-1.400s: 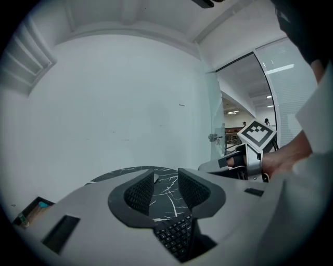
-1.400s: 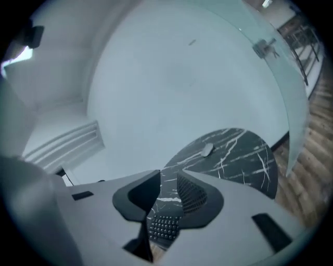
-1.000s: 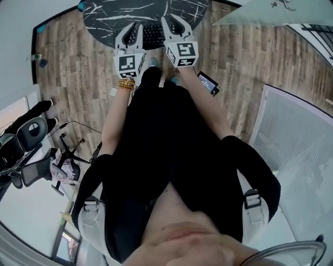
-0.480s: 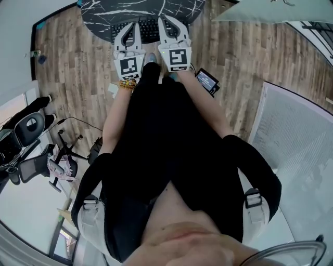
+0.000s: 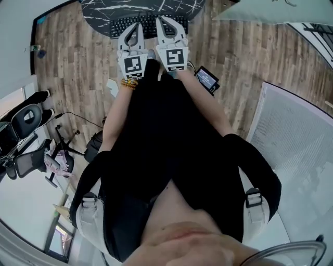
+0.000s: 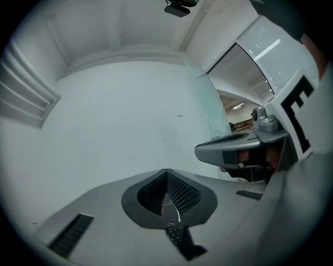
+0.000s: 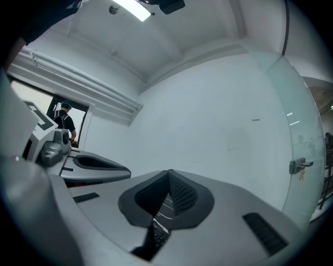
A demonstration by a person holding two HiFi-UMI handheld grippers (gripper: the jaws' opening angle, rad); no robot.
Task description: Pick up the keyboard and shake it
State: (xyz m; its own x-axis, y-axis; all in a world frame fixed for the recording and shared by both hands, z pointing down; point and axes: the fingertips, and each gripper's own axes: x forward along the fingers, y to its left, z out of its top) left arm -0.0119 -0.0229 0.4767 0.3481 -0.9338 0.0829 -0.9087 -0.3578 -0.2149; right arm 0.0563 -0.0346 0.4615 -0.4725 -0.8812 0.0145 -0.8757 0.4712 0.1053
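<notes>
Both just closed and empty, left gripper and right gripper hover above a black rectangular plastic keyboard: likely light, stiff; pinch its edge.

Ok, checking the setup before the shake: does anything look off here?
Only one thing: the left gripper and right gripper hover over the keyboard with jaws just shut on nothing, so it isn't gripped. It lies on the table.

I can read no word, brand or number. At twelve o'clock my left cube and right cube carry only black-and-white code squares. The keyboard legends and the small screen at one o'clock are too small to read.
</notes>
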